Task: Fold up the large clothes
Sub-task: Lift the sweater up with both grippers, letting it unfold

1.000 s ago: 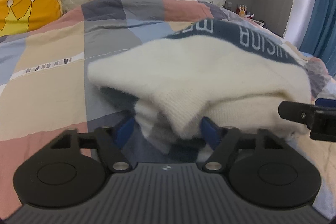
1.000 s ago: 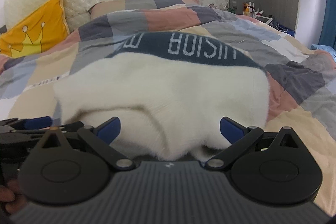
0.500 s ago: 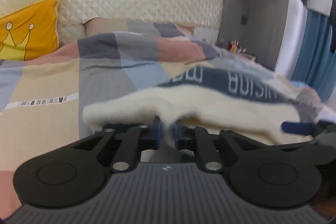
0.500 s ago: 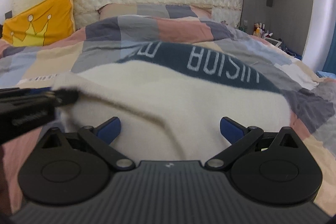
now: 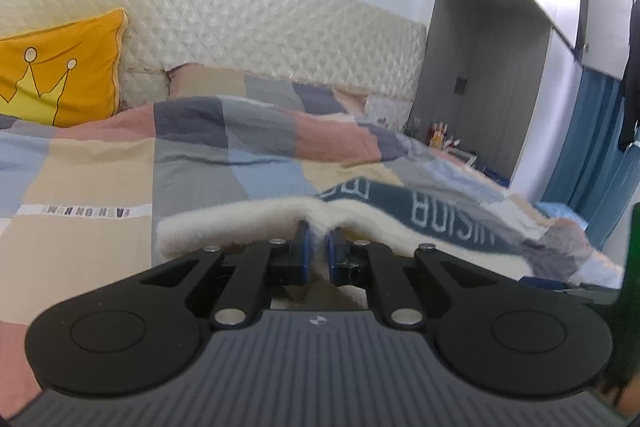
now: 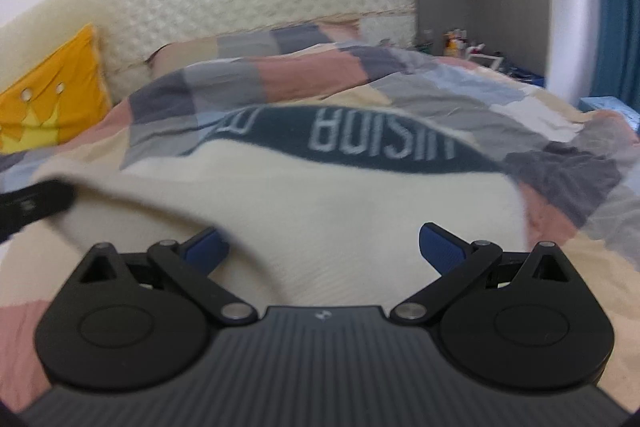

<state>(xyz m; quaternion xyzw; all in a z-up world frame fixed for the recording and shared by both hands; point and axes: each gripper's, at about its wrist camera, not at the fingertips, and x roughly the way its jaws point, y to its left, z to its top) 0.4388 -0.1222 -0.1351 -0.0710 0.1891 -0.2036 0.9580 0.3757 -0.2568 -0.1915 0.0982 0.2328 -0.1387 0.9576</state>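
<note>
1. The cream knitted sweater with a dark teal band of pale lettering (image 6: 320,195) lies spread on the bed's patchwork quilt of pink, grey, blue and tan blocks (image 5: 92,183), towards the near side, with the lettered band at its far edge.
2. The left gripper (image 5: 317,257) has just been closing; its blue-padded fingers (image 5: 301,259) now pinch a fold of the sweater's near cream edge, which bunches up between them.
3. The right gripper (image 6: 323,247) sits over the near right part of the sweater with its fingers (image 6: 442,250) spread wide; cream knit lies between them but the pads do not press on it.
4. Judged step: the grasp for a fold, with one near corner taken and the other not yet secured.
5. The next move calls for the right fingers to close on their own bit of the near hem, level with the left hold, so both corners can be carried together towards the lettered band.
6. A yellow cushion with a crown drawing (image 5: 60,75) leans on the quilted cream headboard (image 5: 260,39) at the far left, well clear.
</note>
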